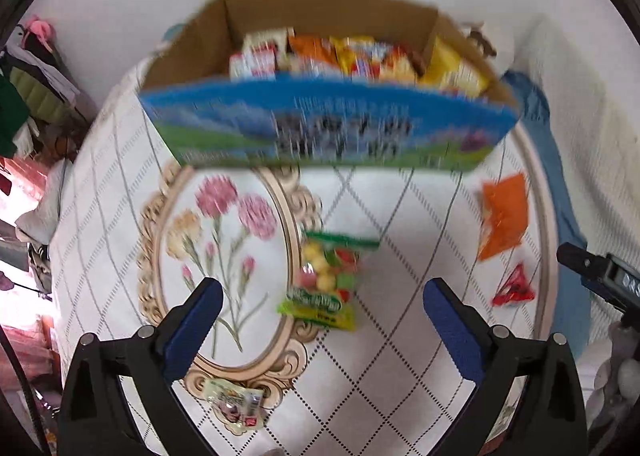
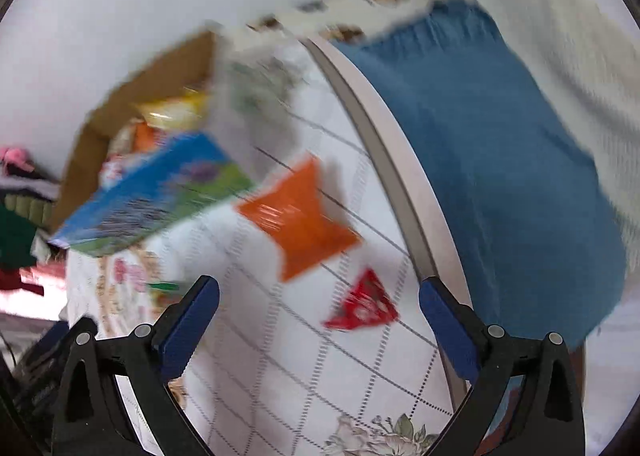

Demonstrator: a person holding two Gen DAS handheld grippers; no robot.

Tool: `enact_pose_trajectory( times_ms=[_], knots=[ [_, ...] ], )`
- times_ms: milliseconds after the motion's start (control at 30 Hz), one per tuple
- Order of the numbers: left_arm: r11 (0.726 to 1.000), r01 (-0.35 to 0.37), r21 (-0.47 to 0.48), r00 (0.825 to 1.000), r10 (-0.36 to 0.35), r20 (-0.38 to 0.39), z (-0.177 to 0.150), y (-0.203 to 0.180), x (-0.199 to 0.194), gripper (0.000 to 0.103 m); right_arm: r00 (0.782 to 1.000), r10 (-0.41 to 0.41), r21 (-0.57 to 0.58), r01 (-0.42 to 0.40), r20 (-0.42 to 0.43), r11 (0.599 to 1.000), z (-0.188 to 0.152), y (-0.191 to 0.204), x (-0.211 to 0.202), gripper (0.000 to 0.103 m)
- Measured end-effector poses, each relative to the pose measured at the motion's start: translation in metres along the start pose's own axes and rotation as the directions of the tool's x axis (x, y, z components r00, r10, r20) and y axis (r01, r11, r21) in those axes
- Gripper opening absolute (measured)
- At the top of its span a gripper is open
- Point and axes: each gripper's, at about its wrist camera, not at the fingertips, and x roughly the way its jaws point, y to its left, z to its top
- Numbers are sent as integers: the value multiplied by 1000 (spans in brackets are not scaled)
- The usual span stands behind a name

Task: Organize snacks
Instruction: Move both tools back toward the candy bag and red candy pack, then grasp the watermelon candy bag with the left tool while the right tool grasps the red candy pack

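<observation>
Both grippers, left gripper and right gripper, point steeply downward, jaws spread, empty.

Print on the cardboard box front and the red triangular packet is blurred past reading

White tablecloth w/ grid lines & pink flower print covers round table. Blue cloth hangs beside table edge. Clothes pile at left.
</observation>
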Motion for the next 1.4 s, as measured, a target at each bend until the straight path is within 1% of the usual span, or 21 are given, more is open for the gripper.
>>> enact_pose_trajectory(
  times_ms=[67,133,200,233,300,400,467,533,667,733,767,800,833,867,900,967,1000,1033,1200,1267,1400],
  knots=[
    [1000,-6,-4,999,6,-41,-5,2,13,103,999,14,39,-13,-35,999,-1,-15,22,96],
    [1000,-12,-19,997,10,-79,-9,8,26,103,997,28,56,-24,-68,998,-5,-23,42,81],
    [999,-23,-39,994,18,-109,-11,15,36,103,993,38,58,-32,-108,998,-9,-25,63,74],
    [998,-26,-51,993,19,-118,-12,19,39,103,992,40,54,-34,-121,998,-11,-26,71,67],
    [996,-30,-86,990,18,-136,-13,29,44,103,990,23,22,-20,-137,1000,-16,-20,84,56],
    [992,-25,-124,987,4,-162,-11,43,50,103,991,13,-70,-23,-130,997,-28,3,87,47],
    [992,-29,-124,985,7,-172,-8,46,54,103,990,19,-132,-37,-137,991,-37,20,88,47],
    [995,-25,-98,982,7,-187,-3,43,62,103,988,28,-190,-57,-152,980,-47,39,90,47],
    [999,43,-2,962,-42,-269,11,25,92,103,984,41,-242,-83,-174,967,-57,57,92,47],
    [997,69,40,951,-54,-305,16,13,106,103,982,42,-253,-88,-182,963,-58,58,92,47],
    [995,77,58,948,-55,-313,17,8,111,102,982,43,-257,-90,-185,962,-58,57,92,47],
    [994,88,71,948,-62,-311,17,3,115,100,981,44,-259,-92,-188,962,-58,57,92,47],
    [992,97,75,948,-70,-309,17,0,118,87,980,46,-260,-96,-192,961,-59,56,92,47],
    [992,106,64,945,-81,-316,16,-2,122,70,980,47,-260,-98,-195,960,-58,56,91,47],
    [993,107,56,944,-83,-321,14,-3,124,68,979,47,-264,-99,-198,959,-59,55,91,47],
    [995,91,50,950,-72,-303,10,-2,122,58,977,47,-274,-104,-206,956,-61,53,90,47],
    [995,90,46,949,-72,-306,5,0,120,56,975,52,-285,-114,-218,952,-65,54,89,47],
    [995,92,32,947,-77,-313,-3,6,118,54,972,55,-294,-122,-227,948,-67,61,89,47],
    [995,86,-53,927,-99,-363,-45,27,110,54,961,53,-365,-153,-271,918,-89,80,88,47],
    [993,89,-75,921,-111,-373,-53,30,113,54,962,37,-393,-146,-271,908,-96,85,89,47],
    [993,73,-88,922,-101,-375,-59,29,125,54,965,-2,-420,-112,-261,900,-101,93,100,48]
  ],
)
